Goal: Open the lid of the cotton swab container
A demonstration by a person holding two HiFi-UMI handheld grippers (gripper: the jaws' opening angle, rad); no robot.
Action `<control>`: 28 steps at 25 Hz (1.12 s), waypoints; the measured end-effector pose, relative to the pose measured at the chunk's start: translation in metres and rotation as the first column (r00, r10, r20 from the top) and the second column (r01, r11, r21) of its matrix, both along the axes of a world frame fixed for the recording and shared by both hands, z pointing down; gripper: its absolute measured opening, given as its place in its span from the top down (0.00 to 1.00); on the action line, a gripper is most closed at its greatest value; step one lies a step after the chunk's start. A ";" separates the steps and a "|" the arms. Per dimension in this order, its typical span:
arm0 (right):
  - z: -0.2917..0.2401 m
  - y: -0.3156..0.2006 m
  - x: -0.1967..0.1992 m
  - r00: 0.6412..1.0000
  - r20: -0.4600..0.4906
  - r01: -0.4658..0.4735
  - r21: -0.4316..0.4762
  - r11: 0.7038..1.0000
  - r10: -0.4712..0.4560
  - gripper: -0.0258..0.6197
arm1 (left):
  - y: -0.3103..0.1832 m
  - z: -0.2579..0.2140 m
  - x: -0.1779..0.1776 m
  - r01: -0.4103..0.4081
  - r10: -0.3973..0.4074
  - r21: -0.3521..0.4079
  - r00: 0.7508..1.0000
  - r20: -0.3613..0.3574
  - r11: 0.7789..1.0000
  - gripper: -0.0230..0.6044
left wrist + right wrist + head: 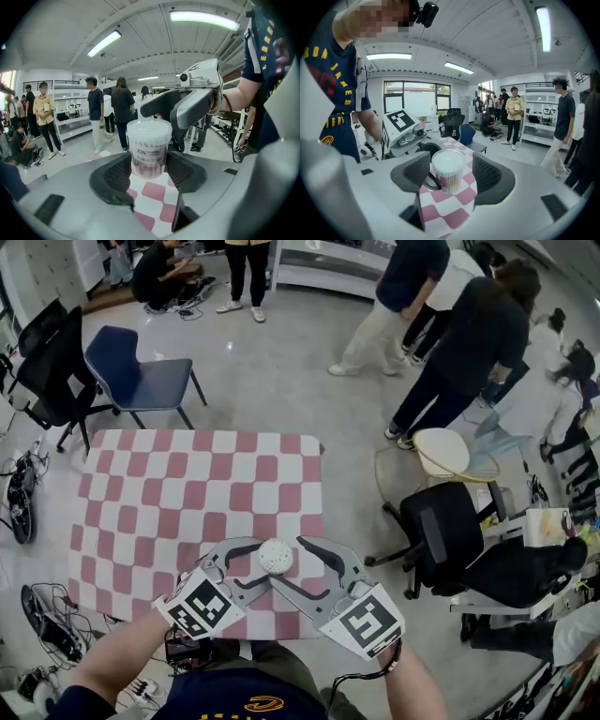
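Observation:
The cotton swab container (276,557) is a clear round tub with a white lid, standing near the front edge of the checkered table (187,484). In the left gripper view the container (149,145) sits between the pads, and my left gripper (148,171) is shut on its lower body. My right gripper (447,177) stands open around the container (446,169), with a gap on each side. The lid is on the tub. In the head view the left gripper (264,562) comes from the left and the right gripper (289,562) from the right.
A blue chair (141,371) stands behind the table and a black office chair (445,535) to its right. Another black chair (52,362) is at the far left. Several people stand or crouch on the floor beyond. Cables lie by the table's left side.

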State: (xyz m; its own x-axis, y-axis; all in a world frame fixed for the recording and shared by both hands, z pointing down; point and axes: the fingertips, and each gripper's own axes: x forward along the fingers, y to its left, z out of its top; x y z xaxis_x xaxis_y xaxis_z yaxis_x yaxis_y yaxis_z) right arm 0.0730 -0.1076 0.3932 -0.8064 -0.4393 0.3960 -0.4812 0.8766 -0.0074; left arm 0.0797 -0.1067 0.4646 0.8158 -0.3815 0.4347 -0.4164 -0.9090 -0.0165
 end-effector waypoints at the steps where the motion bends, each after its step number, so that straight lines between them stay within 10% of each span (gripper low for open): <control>1: -0.002 0.003 -0.004 1.000 -0.011 0.022 -0.002 1.000 -0.022 0.55 | 0.003 -0.006 -0.001 -0.013 0.013 0.019 1.000 0.004 1.000 0.59; 13: -0.003 0.025 -0.035 0.993 -0.092 0.076 0.051 0.996 -0.071 0.52 | 0.025 -0.023 -0.018 -0.048 0.045 0.092 0.998 0.039 0.995 0.59; 28: 0.000 0.024 -0.029 0.997 0.006 0.072 -0.111 0.991 -0.072 0.55 | 0.033 -0.021 -0.019 -0.124 0.123 0.058 0.992 0.022 0.991 0.59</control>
